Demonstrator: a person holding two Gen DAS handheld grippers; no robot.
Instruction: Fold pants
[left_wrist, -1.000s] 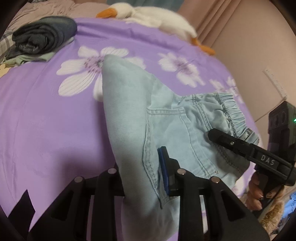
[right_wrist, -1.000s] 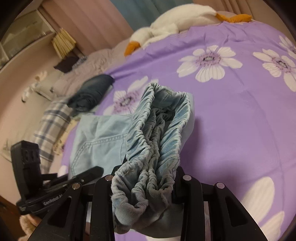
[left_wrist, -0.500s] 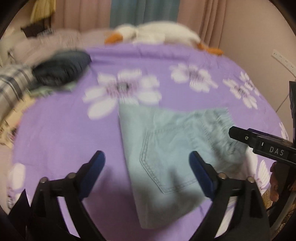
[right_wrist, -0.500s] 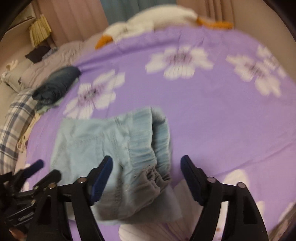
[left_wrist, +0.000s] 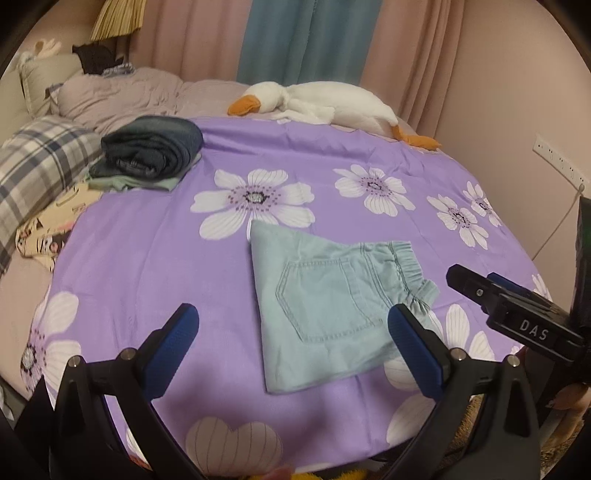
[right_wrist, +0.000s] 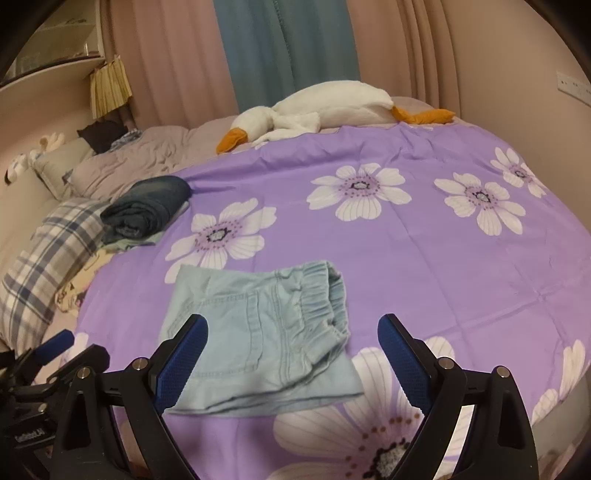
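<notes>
The light blue pants (left_wrist: 325, 302) lie folded in a compact packet on the purple flowered bedspread (left_wrist: 147, 258), back pocket up and elastic waistband to the right. My left gripper (left_wrist: 291, 317) hovers above their near edge, open, with nothing between its blue pads. In the right wrist view the pants (right_wrist: 258, 332) lie just ahead of my right gripper (right_wrist: 291, 321). Its jaws are opening and stand clear of the cloth. The right gripper (left_wrist: 480, 291) also shows at the right edge of the left view, and the left gripper (right_wrist: 66, 350) at the lower left of the right view.
A stack of folded dark jeans (left_wrist: 151, 151) on green cloth sits at the far left of the bed. A white plush goose (left_wrist: 321, 103) lies along the far edge by the curtains. A plaid pillow (left_wrist: 37, 162) is at the left, a wall (left_wrist: 535, 92) at the right.
Both grippers have let go of the pants, opened wide and drawn back and upward. The pants, lifted and bunched a second ago, now lie flat on the bedspread.
</notes>
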